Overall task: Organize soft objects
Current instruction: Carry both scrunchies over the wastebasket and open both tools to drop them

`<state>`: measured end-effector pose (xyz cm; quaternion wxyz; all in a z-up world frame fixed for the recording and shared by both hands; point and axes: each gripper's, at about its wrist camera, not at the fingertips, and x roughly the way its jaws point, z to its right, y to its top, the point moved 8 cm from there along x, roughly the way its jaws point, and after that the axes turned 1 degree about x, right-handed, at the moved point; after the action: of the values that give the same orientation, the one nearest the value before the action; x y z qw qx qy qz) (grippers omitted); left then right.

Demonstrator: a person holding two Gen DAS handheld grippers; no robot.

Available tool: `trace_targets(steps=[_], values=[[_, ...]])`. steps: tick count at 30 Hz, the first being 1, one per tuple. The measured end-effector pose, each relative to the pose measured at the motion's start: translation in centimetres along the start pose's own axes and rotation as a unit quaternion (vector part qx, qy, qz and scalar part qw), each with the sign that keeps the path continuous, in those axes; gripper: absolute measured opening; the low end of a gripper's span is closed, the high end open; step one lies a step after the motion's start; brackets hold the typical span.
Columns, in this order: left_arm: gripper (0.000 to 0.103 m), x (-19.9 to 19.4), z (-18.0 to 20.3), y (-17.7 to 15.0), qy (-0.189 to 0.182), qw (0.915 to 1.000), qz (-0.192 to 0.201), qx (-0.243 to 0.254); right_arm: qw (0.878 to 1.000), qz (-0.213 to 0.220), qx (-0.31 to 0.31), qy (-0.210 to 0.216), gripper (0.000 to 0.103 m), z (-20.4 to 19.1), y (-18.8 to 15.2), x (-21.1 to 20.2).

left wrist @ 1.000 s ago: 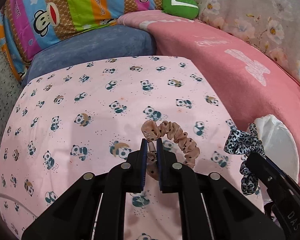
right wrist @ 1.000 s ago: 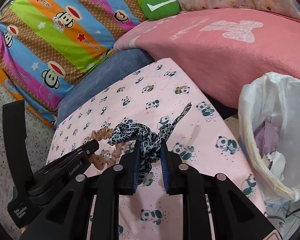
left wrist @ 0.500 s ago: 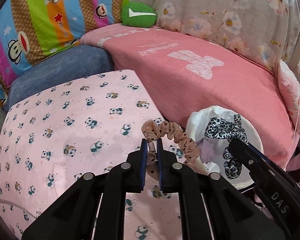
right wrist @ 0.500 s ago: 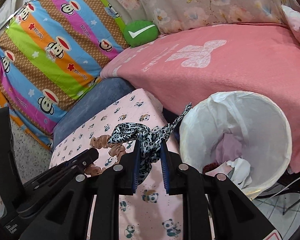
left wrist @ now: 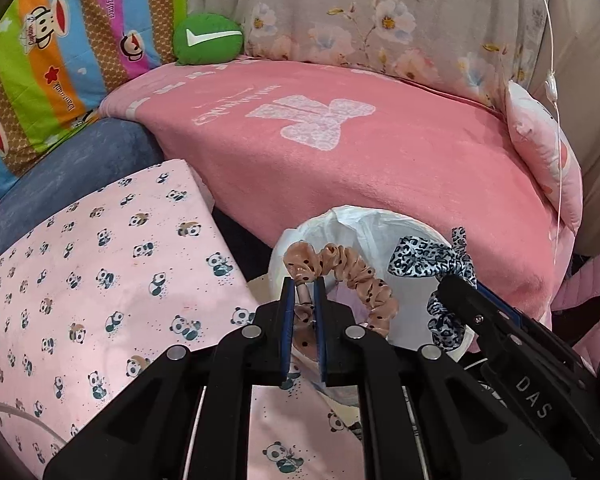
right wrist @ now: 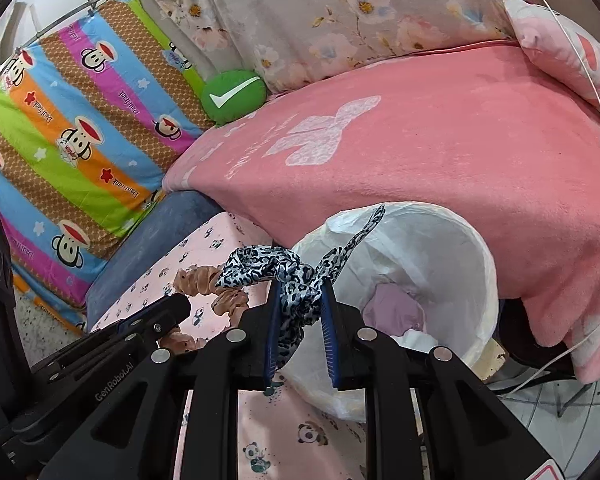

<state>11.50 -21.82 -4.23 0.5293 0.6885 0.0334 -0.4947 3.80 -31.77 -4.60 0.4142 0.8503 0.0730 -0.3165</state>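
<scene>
Hovering side by side at the rim of a white-lined bin, the left gripper is pinching a peach dotted scrunchie and the right gripper is pinching a leopard-print scrunchie. The right one is sitting nearer the opening. Lilac and white soft items are lying inside.
</scene>
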Motion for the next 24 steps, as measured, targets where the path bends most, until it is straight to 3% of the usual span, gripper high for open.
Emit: trace_targets(steps=[11,15,19,24], values=[[0.015,2.0,3.4,0.9,-0.012,0.9997,-0.009,0.018,1.000,0.005,0.017,-0.021,0.020,4.4,1.9,0.3],[0.029,2.6,3.5,1.0,-0.005,0.9998,-0.010,0.017,1.000,0.002,0.020,-0.021,0.020,5.6,2.5,0.9],[0.056,2.8,2.9,1.2,0.012,0.9999,-0.007,0.010,1.000,-0.001,0.019,-0.023,0.022,5.9,2.7,1.4],[0.077,2.7,1.7,1.2,0.037,0.9993,0.001,0.001,0.999,0.000,0.019,-0.027,0.027,5.4,2.6,1.9]])
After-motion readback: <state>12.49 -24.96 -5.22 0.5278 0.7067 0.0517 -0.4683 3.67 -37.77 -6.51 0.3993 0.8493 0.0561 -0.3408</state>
